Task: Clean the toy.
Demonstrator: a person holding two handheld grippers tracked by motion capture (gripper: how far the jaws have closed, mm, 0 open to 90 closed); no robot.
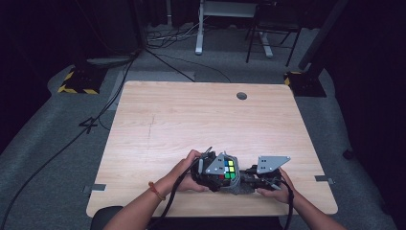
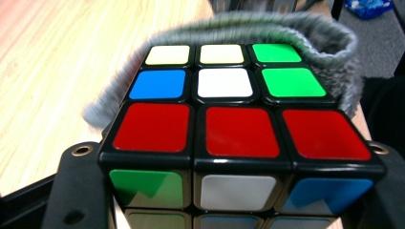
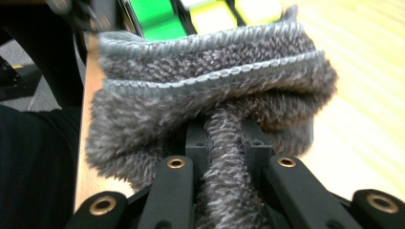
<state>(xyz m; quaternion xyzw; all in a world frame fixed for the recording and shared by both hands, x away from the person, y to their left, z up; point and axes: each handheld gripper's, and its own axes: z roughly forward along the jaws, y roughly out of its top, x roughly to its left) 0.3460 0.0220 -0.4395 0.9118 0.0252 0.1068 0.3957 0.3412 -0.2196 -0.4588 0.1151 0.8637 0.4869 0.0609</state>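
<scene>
1. The left hand (image 1: 187, 171) reaches in from about 7 o'clock, forearm angled toward the surface's (image 1: 201, 120) near edge, wrapped round the left gripper (image 1: 213, 175).
2. Its jaws pinch a Rubik's cube (image 2: 239, 129) from both sides, red row nearest the camera.
3. A grey towel (image 3: 210, 95) curls behind the cube.
4. The right gripper (image 1: 249, 178), held by the right hand (image 1: 280, 189) from 5 o'clock, has its jaws clamped on a fold of the towel.

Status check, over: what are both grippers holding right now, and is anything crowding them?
Left gripper shut on Rubik's cube. Right gripper shut on grey cloth, bunched between jaws. Cloth drapes behind the cube. Table otherwise bare.
</scene>
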